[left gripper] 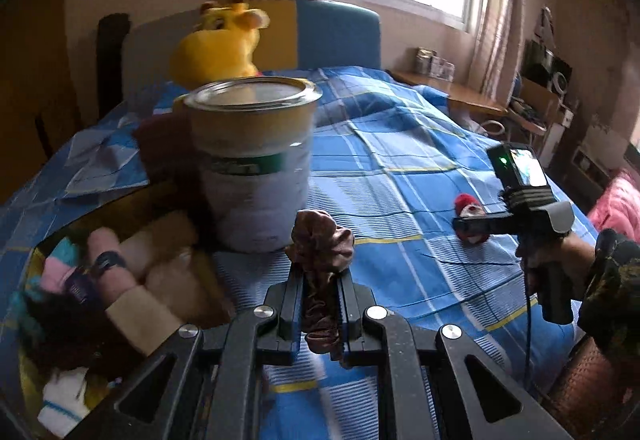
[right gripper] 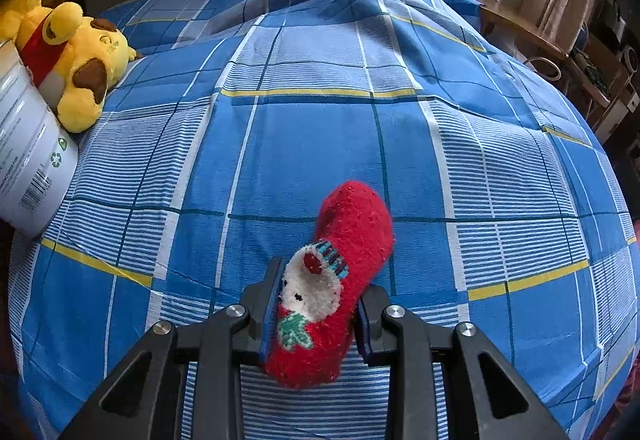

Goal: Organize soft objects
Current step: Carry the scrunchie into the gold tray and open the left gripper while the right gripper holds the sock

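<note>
Socks were the work: the left tongs (left gripper: 320,292) pinched a limp brown sock (left gripper: 322,240) above the bed (left gripper: 400,144), near the tin (left gripper: 256,160) and the box of socks (left gripper: 100,280). The right tongs (right gripper: 316,316) clamped the fluffy red sock (right gripper: 340,264) at mid-length. Both looked light, soft and floppy; a bunched middle grip seemed safest.

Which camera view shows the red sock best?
The right wrist view: the red sock fills the foreground between the right gripper fingers. The left wrist view shows only a small red part beside that gripper.
</note>
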`<state>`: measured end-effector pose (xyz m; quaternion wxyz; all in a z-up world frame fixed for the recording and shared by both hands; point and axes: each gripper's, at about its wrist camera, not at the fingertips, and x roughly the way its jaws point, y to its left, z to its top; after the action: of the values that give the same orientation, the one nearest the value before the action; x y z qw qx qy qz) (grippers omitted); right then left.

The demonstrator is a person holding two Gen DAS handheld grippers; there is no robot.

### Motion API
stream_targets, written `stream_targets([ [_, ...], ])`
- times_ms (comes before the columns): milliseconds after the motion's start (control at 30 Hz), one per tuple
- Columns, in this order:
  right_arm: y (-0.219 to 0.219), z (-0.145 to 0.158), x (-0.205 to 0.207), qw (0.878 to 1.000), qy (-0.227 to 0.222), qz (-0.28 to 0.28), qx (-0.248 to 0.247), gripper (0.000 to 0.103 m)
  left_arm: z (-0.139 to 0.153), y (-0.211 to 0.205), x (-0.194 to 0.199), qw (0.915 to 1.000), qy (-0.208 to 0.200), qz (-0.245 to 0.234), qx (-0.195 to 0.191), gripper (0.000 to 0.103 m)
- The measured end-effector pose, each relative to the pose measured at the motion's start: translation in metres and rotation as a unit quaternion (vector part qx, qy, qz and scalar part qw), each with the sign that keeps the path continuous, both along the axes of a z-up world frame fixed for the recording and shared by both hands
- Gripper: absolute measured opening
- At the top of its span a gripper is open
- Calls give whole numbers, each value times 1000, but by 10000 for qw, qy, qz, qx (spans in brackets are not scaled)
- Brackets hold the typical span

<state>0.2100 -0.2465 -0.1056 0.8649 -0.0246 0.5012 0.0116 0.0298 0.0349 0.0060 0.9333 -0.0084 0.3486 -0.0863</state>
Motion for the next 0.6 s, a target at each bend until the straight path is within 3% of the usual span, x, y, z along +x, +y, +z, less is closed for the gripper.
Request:
stream_targets([
  [267,3,0,0,10000,-1,6,-76,30,13,88,-18,9942,89,853,-651,14],
  [467,4,1,1,9999,1,18,-110,30,19,179,-46,9788,86,1806,-962,14],
  [600,5,0,0,9999,-3,20,-146,30,7,213,-65,9686,281,2097,-1304,14],
])
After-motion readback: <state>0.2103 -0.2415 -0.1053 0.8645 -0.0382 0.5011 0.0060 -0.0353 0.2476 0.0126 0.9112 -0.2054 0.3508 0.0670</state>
